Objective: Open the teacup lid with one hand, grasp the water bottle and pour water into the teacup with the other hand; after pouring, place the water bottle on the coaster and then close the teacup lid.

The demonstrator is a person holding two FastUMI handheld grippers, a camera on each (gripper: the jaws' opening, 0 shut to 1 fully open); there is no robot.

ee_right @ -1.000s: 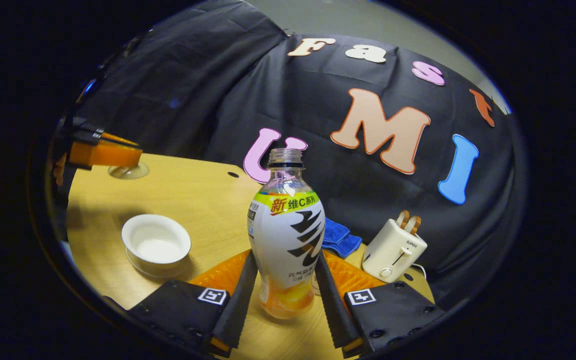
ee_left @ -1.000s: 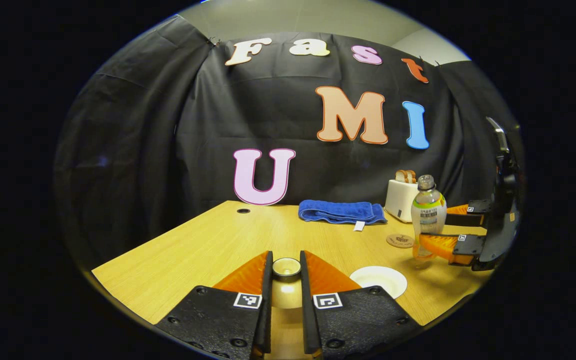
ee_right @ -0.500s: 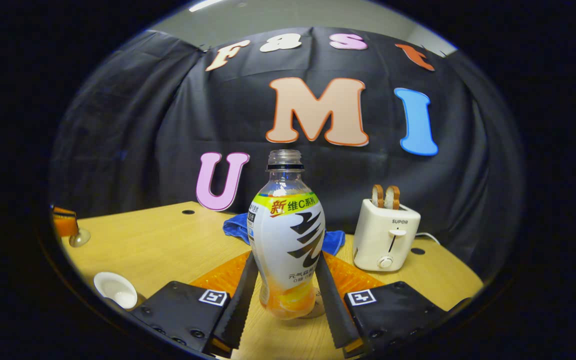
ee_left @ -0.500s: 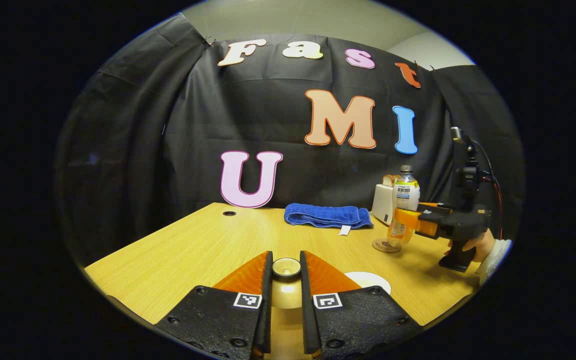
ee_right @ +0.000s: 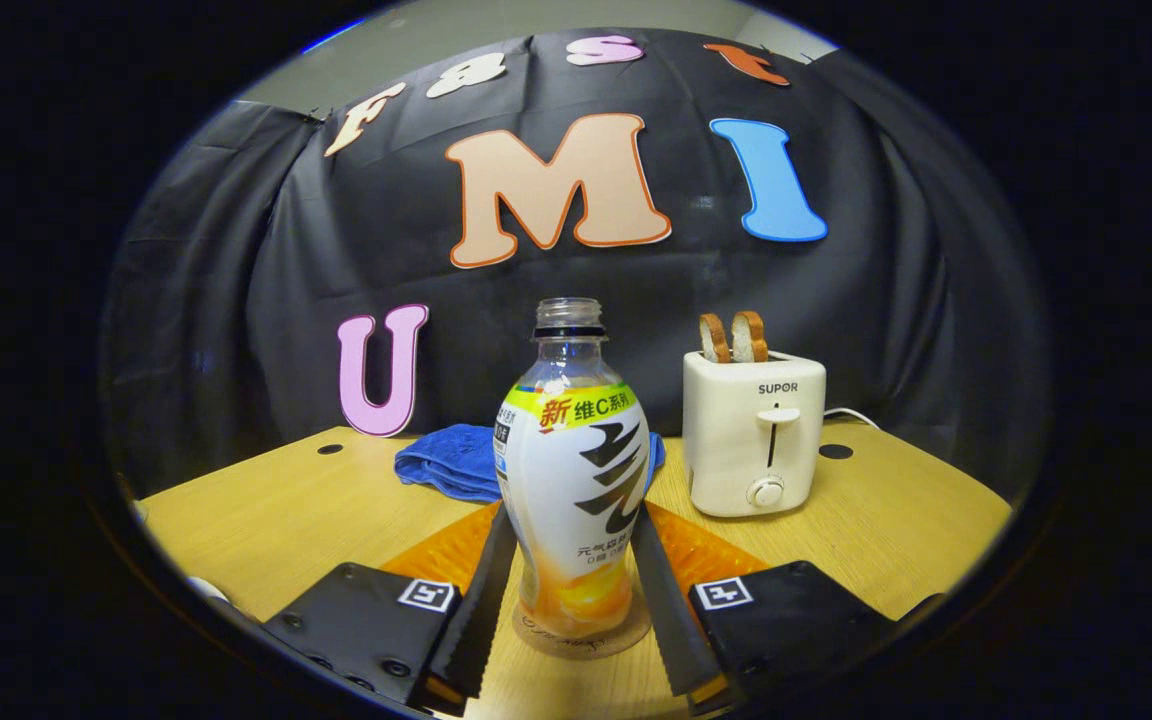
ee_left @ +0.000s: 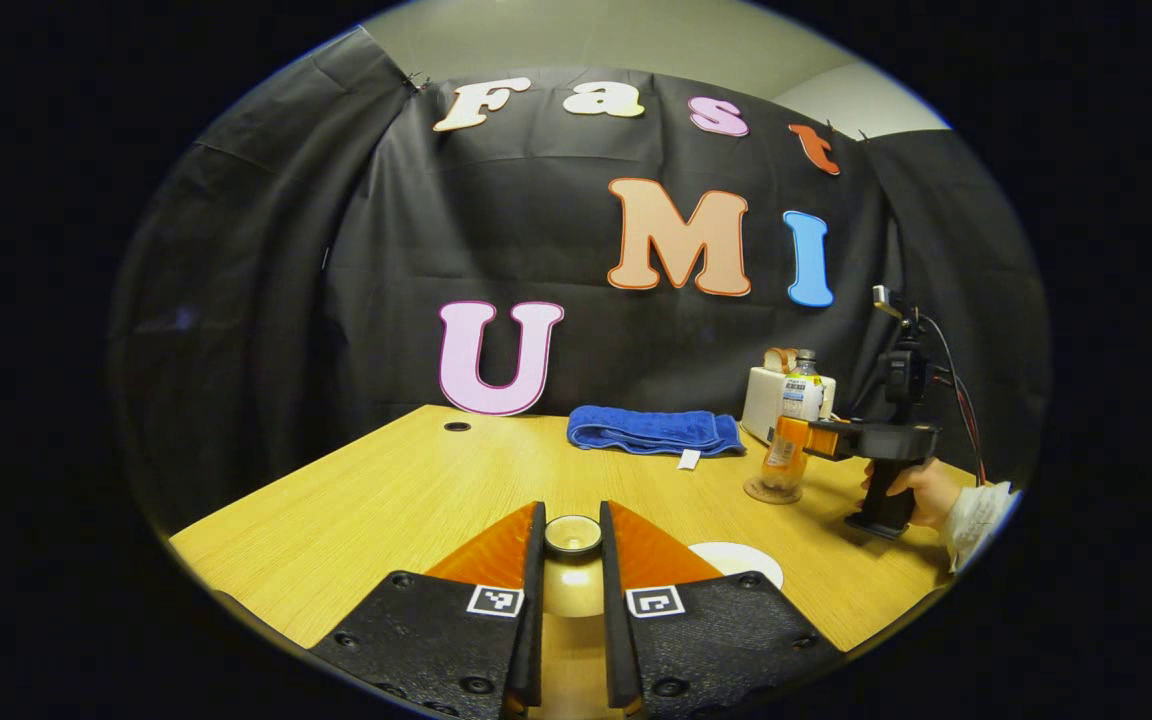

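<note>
In the left gripper view, bare table (ee_left: 376, 500) runs far to its left edge. The left gripper (ee_left: 572, 560) pinches the lid (ee_left: 573, 536) narrowly, with the teacup (ee_left: 736, 562) just to its right. Far right, the right gripper (ee_right: 568, 570) clamps the upright bottle (ee_right: 576, 480) on the coaster (ee_right: 581, 635), near the toaster (ee_right: 754, 430).

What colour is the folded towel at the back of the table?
The towel is blue. It shows best in the left gripper view, lying on the table.
</note>
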